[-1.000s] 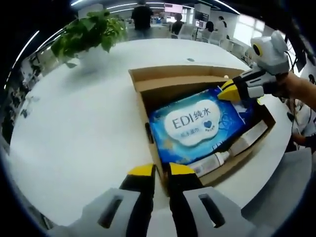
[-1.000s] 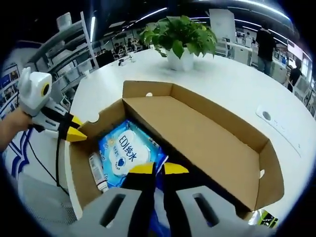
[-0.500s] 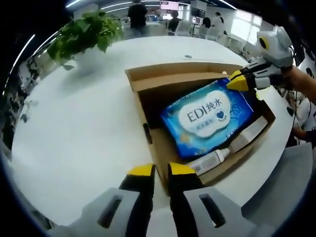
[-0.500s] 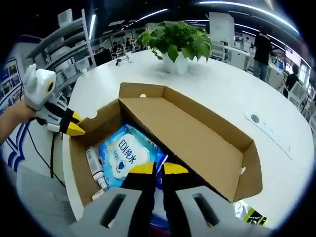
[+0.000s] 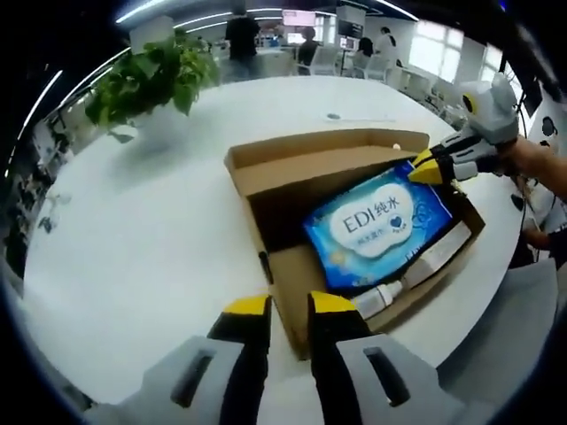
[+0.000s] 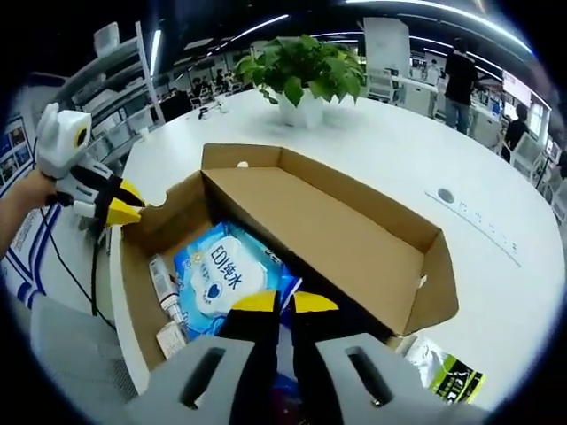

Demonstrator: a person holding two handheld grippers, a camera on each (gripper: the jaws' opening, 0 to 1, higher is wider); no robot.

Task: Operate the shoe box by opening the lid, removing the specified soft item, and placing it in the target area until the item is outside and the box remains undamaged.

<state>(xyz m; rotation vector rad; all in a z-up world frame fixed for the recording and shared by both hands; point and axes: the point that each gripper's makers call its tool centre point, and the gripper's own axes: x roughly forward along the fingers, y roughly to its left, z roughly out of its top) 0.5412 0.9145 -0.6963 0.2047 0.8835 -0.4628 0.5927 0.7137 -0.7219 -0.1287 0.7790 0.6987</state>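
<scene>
The brown shoe box stands on the white table with its lid folded back and open. A blue wet-wipes pack printed "EDI" lies tilted inside, one corner raised. My right gripper is shut on that corner of the wipes pack; in the left gripper view the right gripper pinches it at the box's far side. My left gripper has its jaws together just off the box's near corner, and the left gripper hangs beside the box's end wall, holding nothing.
A white tube and a small carton lie in the box beside the pack. A potted plant stands on the table beyond the box. A green-and-black packet lies by the lid's corner. People stand in the background.
The right gripper has drawn the wipes pack up and toward its side of the box. The left gripper has backed a little away from the box's end wall.
</scene>
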